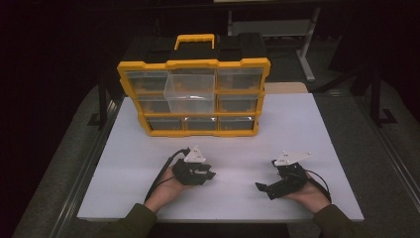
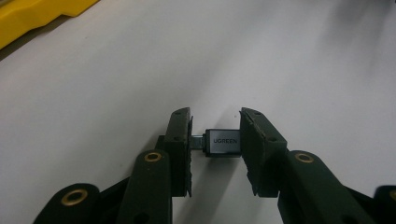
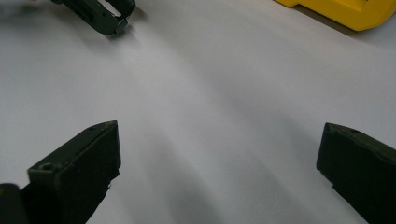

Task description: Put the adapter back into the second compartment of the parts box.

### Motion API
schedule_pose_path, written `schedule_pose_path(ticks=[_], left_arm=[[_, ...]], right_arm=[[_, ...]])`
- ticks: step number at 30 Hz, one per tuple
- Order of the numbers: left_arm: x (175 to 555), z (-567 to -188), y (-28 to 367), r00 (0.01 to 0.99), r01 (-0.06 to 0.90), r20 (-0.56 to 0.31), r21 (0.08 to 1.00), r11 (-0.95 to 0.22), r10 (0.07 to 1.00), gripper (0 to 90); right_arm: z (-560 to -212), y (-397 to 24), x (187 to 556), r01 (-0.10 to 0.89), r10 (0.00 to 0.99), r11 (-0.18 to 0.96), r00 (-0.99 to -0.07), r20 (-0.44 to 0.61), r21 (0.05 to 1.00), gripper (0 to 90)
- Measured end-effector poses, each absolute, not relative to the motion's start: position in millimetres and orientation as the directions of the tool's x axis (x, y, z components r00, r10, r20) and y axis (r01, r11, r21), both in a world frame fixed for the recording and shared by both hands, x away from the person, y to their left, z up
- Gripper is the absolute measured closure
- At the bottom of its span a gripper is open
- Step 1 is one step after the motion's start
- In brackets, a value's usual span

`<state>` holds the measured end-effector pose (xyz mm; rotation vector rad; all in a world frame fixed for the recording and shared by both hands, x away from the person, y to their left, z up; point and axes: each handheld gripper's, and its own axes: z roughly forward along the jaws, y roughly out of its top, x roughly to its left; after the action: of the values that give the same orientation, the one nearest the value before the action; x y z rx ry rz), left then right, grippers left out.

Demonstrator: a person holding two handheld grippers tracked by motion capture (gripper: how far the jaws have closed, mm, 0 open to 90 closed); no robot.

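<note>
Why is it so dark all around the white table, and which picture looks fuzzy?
High view: light falls on the white tabletop; the room behind the yellow drawer organiser is nearly black. Right gripper view: its black jaws look soft. Left gripper view: the small grey UGREEN adapter reads sharply.

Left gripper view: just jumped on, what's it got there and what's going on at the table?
A person sits at a white table with a gripper in each hand. The left gripper is shut on a small grey UGREEN adapter, held just above the tabletop. The right gripper is open, its jaws wide apart with nothing between them. Behind both stands a yellow parts organizer, with one clear drawer in its top middle pulled out.
</note>
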<state>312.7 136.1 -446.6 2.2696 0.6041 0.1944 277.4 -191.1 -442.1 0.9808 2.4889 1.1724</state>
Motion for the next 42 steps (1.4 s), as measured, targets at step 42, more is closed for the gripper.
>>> schedule_pose_path(ticks=[42], left_arm=[[323,-429,181,0.865,0.388,-0.08,0.733,-0.559,0.496,64.7]], right_arm=[[-442,-191,278,0.478,0.652,0.46,-0.754,0.081,0.748,0.0]])
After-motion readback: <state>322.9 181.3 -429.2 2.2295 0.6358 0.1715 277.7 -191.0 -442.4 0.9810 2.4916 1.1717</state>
